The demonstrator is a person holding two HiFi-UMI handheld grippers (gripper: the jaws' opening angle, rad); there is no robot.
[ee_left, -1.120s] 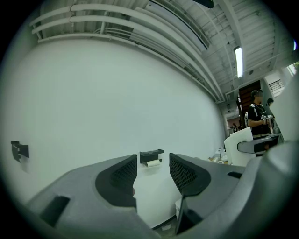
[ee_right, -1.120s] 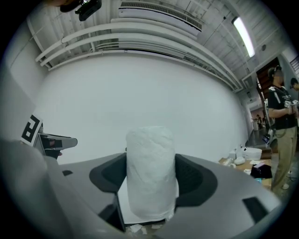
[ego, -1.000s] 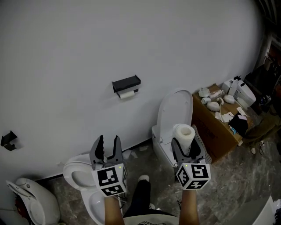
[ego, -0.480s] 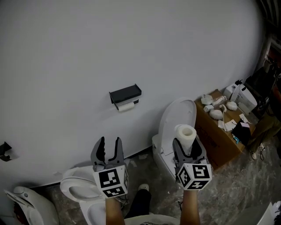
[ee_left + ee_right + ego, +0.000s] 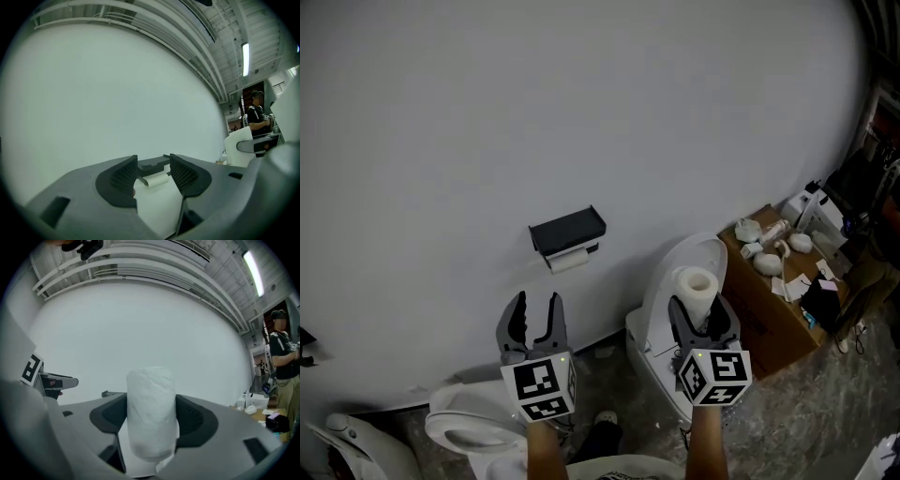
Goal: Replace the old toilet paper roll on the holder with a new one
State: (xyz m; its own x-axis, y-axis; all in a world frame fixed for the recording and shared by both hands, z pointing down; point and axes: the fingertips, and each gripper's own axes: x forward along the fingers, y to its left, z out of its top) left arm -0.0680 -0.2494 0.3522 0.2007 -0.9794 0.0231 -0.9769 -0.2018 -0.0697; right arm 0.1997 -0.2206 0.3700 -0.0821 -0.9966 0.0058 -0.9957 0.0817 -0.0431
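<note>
the head view is dim and greyish, darkening toward its rounded corners. the white wall point(image 5: 581, 112) is evenly, softly lit, and the holder point(image 5: 567, 232) throws only a faint shadow beneath. both gripper views are fisheye circles ringed in black, bending straight lines; a ceiling strip light point(image 5: 245, 58) glows brightest there.

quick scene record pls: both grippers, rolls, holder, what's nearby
left gripper: open, empty, level, pointed at the holder, well short of it
right gripper: shut on new white toilet paper roll, roll upright
holder: black wall-mounted holder
old roll: thin white roll, on the holder
stage: swap not yet begun
nearby: white toilet with raised lid; brown cardboard box, clutter on top
</note>
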